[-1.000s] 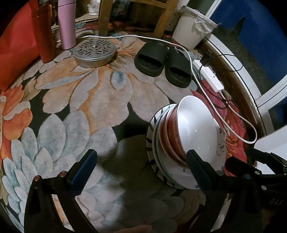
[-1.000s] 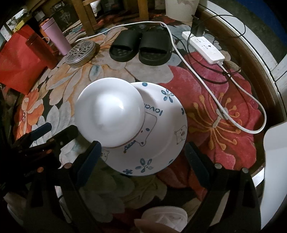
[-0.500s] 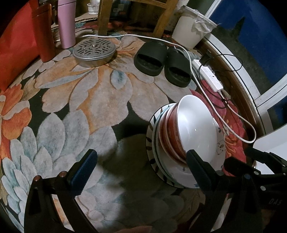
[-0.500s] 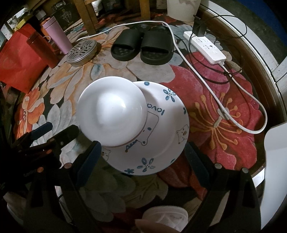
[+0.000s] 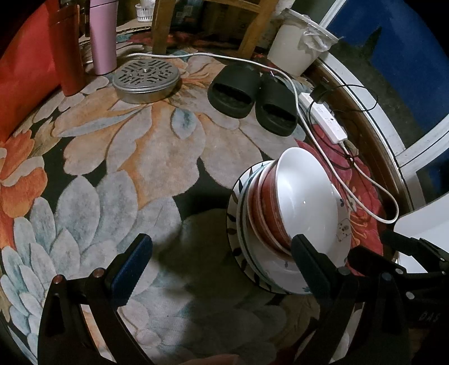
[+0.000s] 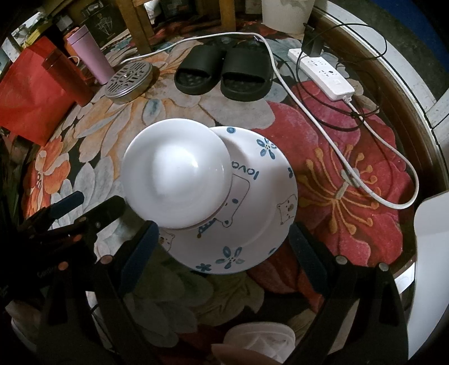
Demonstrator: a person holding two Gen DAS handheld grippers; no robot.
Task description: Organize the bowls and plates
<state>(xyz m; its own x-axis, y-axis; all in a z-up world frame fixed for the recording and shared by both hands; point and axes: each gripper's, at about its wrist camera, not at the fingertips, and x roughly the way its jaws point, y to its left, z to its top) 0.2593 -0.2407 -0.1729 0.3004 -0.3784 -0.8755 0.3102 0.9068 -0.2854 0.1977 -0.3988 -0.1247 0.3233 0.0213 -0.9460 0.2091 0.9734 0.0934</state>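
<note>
Right wrist view is showing my right gripper hanging open over the stacked dishes at frame centre: a white bowl is sitting off-centre on the bear plate. My left gripper is also gaping empty beside the stack. I am thinking a nudge could tip that bowl onto the rug.

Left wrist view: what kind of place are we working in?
Probably the floor of a home: a floral rug with black slippers, a power strip and chair legs nearby.
</note>
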